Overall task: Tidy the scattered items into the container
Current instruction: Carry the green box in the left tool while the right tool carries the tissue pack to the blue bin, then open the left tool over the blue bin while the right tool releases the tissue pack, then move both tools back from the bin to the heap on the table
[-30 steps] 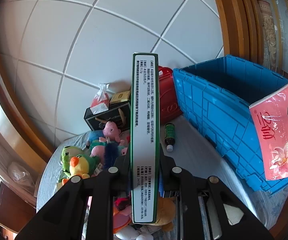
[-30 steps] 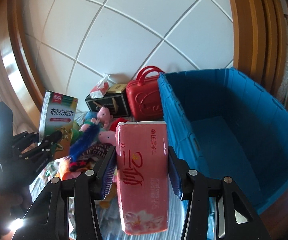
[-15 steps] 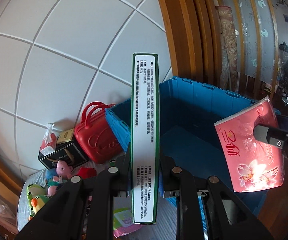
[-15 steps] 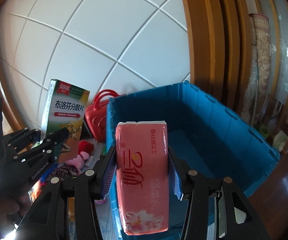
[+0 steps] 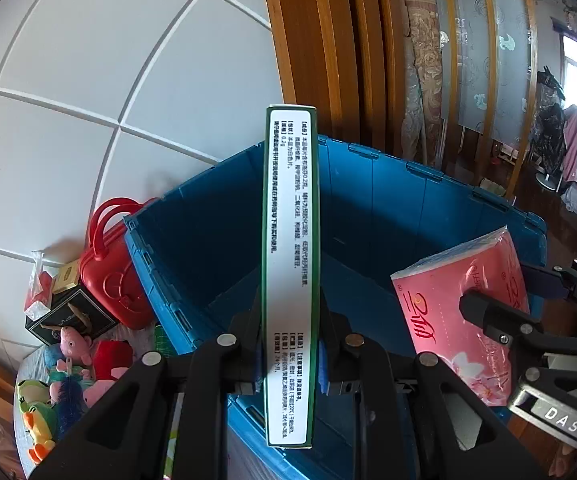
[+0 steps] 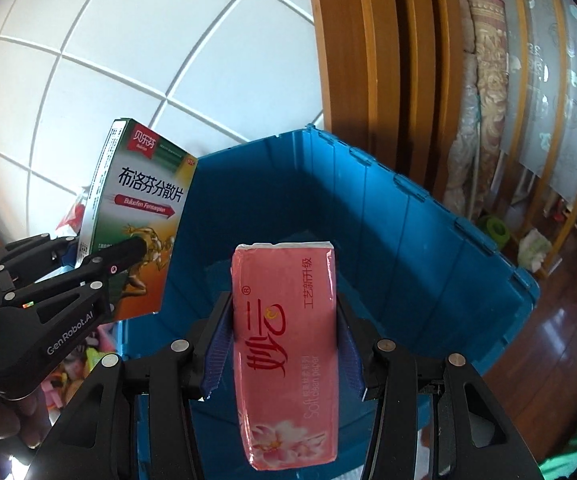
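My left gripper (image 5: 290, 316) is shut on a green and white medicine box (image 5: 290, 264), held upright on its edge above the near rim of the blue crate (image 5: 400, 200). The box also shows in the right wrist view (image 6: 140, 216), at the crate's left rim. My right gripper (image 6: 284, 312) is shut on a pink tissue pack (image 6: 284, 352), held over the open crate (image 6: 408, 240). The pack shows at the right of the left wrist view (image 5: 460, 320). The crate's visible inside is bare.
Left of the crate lie a red toy suitcase (image 5: 108, 268), a black box (image 5: 68, 320), a red and white packet (image 5: 36, 296) and several plush toys (image 5: 68, 380) on a pale cloth. A white tiled wall (image 5: 88, 80) and wooden frame (image 5: 328, 60) stand behind. Room clutter is at the far right.
Both grippers have swung right from over the toy pile to above the crate, each still holding its item. The crate's inside now fills the middle of both views.
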Demonstrator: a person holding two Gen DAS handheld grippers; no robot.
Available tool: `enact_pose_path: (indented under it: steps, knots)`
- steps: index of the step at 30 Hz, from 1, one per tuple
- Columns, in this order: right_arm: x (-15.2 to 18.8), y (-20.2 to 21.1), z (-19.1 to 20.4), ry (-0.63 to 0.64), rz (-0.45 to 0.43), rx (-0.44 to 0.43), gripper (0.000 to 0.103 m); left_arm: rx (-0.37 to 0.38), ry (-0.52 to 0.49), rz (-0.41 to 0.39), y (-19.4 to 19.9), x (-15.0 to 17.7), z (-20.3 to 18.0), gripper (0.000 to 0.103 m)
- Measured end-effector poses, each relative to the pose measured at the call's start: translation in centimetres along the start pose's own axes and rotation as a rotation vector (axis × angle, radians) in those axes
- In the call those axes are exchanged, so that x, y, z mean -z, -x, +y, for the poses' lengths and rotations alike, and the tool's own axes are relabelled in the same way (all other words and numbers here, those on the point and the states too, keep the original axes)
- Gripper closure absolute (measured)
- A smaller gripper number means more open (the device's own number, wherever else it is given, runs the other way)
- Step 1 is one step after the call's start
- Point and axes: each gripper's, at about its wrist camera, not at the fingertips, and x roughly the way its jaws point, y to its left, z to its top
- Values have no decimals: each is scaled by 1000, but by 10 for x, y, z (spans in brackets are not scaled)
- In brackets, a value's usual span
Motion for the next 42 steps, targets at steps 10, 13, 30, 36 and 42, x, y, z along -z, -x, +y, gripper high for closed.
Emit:
enact_pose_path:
  steps: [10,13,30,36,42]
  knots:
    - [-12,-23,-14,1,20,43,43,72,-5,37,-23,-11,-12,73]
    - [-15,-24,-23,-19,-5,73,20,81,45,51,-28,-10,-5,40]
    - [1,-13,-5,4,16,20,12,11,51,88,-20,30,15,27]
    - [12,1,21,18,13,11,10,3,77,87,-1,52,37,27]
    - [23,18,55,34,4,9,8,-3,102,82,24,76,62,27]
